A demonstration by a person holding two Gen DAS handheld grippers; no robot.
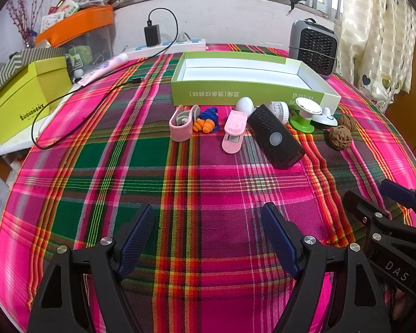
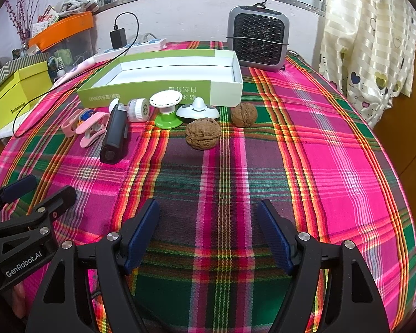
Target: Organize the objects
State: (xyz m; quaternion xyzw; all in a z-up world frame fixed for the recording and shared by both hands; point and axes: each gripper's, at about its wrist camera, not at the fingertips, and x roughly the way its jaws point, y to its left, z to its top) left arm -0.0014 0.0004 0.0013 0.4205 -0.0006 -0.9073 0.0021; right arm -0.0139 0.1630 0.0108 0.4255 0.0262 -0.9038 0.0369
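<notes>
A shallow green and white box (image 1: pixel 246 94) (image 2: pixel 163 93) lies open on the plaid cloth. In front of it stands a row of small things: a pink clip holder (image 1: pixel 180 123), orange and blue earplugs (image 1: pixel 206 120), a pink clip (image 1: pixel 234 131) (image 2: pixel 93 130), a black torch-like device (image 1: pixel 276 137) (image 2: pixel 113 136), a white egg (image 1: pixel 244 105), a white round jar (image 2: pixel 137 110), a green and white stand (image 1: pixel 305 115) (image 2: pixel 167 109), a white gadget (image 2: pixel 198 110) and two walnuts (image 1: pixel 339 138) (image 2: pixel 203 133) (image 2: pixel 244 115). My left gripper (image 1: pixel 209 216) and right gripper (image 2: pixel 209 213) hover open and empty, well short of the row.
A grey heater (image 2: pixel 259 40) stands at the back right. A power strip (image 1: pixel 172 46) with a black charger and cable runs along the back. A yellow-green box (image 1: pixel 25 97) and an orange-lidded bin (image 1: pixel 77 25) sit at the left. A curtain (image 2: pixel 368 41) hangs at the right.
</notes>
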